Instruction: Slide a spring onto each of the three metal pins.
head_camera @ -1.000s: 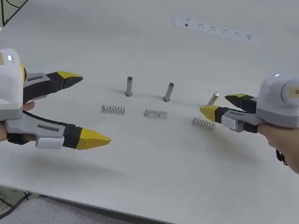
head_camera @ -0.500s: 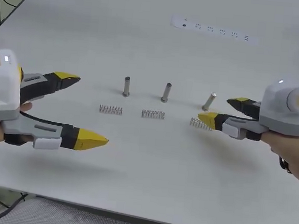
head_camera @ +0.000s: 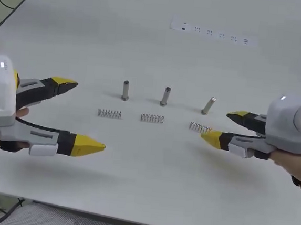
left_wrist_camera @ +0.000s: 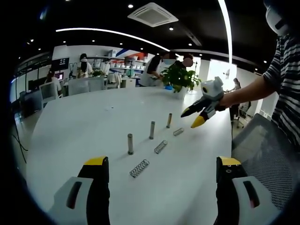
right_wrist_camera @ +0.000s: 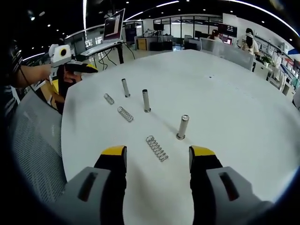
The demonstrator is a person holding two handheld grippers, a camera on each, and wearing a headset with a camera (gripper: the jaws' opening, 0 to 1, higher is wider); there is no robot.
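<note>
Three metal pins stand upright in a row on the white table: left pin point(head_camera: 125, 89), middle pin point(head_camera: 165, 96), right pin point(head_camera: 209, 105). In front of each lies a small wire spring: left spring point(head_camera: 109, 113), middle spring point(head_camera: 152, 118), right spring point(head_camera: 198, 128). My left gripper point(head_camera: 79, 116) is open at the left, well short of the left spring. My right gripper point(head_camera: 223, 127) is open just right of the right spring, with nothing between its jaws. The right gripper view has the right spring point(right_wrist_camera: 156, 148) and right pin point(right_wrist_camera: 182, 126) just ahead of the jaws.
A white power strip point(head_camera: 209, 33) lies at the far side of the table. The table's near edge point(head_camera: 131, 216) runs below the grippers. Cables hang at the far left edge. Desks, chairs and people show in the room behind.
My right gripper has drawn back to the right and slightly down, uncovering the right pin and spring. The left gripper has hardly shifted. Pins and springs lie as before.
</note>
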